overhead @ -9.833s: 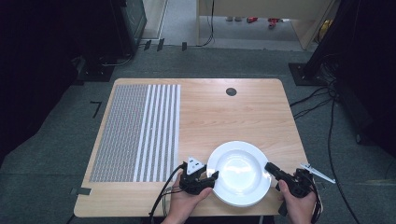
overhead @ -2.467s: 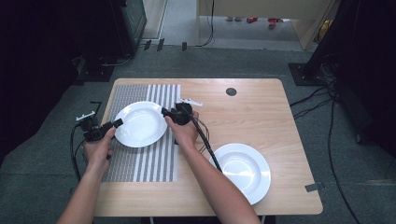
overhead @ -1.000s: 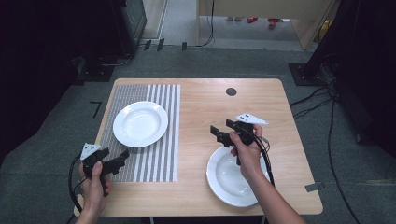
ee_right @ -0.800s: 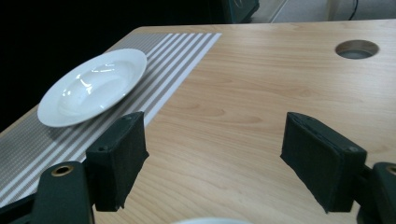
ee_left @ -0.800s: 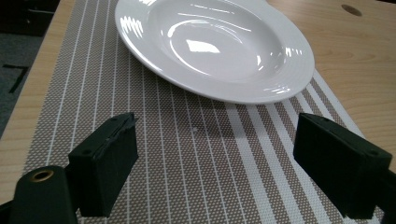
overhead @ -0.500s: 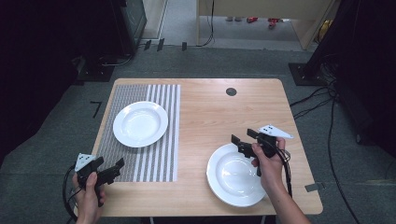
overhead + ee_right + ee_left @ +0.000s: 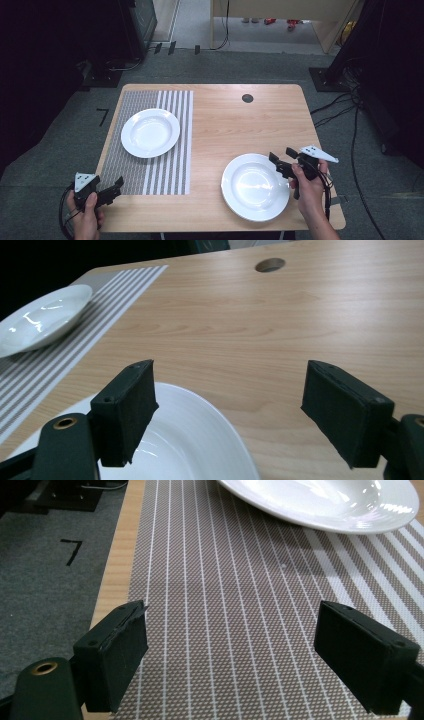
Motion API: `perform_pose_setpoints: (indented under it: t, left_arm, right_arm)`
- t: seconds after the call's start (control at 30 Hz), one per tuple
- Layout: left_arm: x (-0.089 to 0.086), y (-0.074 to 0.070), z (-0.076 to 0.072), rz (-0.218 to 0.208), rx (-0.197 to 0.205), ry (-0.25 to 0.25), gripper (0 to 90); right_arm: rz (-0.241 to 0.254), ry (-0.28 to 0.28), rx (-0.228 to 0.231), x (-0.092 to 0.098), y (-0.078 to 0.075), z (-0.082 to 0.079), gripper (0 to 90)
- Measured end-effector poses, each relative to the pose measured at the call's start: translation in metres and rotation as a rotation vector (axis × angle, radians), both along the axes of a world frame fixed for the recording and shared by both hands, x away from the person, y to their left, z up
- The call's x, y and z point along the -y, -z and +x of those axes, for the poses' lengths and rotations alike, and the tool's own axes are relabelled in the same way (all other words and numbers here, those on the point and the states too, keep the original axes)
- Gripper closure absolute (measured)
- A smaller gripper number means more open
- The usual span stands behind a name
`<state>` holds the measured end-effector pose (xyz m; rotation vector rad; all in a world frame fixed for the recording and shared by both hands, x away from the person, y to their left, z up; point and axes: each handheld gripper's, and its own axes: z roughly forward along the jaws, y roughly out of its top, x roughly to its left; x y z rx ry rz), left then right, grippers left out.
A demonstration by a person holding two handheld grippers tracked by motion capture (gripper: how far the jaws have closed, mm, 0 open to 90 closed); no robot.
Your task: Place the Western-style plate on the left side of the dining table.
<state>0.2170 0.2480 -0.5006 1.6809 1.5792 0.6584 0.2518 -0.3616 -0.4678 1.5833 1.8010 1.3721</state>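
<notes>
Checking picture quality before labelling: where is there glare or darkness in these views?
High view: surroundings dark, soft sheen in the near plate. Left gripper view: bright highlights on the far plate above the striped placemat. Right gripper view: black upper-left corner, glints on both plates.

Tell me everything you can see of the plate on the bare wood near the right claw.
The near plate is round, white and glossy, ceramic by its look, with a broad rim around a shallow well that is empty. It lies flat and right side up on the bare wood of the table, near the front edge on the right. The right claw hovers over its right rim with jaws open, nothing between them. Whether it touches the rim I cannot tell.
</notes>
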Motion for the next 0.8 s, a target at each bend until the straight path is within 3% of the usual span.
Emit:
perform_pose_setpoints:
  t: [0.37,0.8]
  left_arm:
    - [-0.006,0.009,-0.004,0.078,-0.024,-0.008,14.1]
    - [-0.003,0.016,-0.004,0.117,-0.058,-0.004,14.1]
  right_arm:
    - [-0.023,0.082,-0.024,0.042,0.013,-0.02,21.3]
    - [-0.056,0.147,-0.083,0.078,0.034,-0.041,21.3]
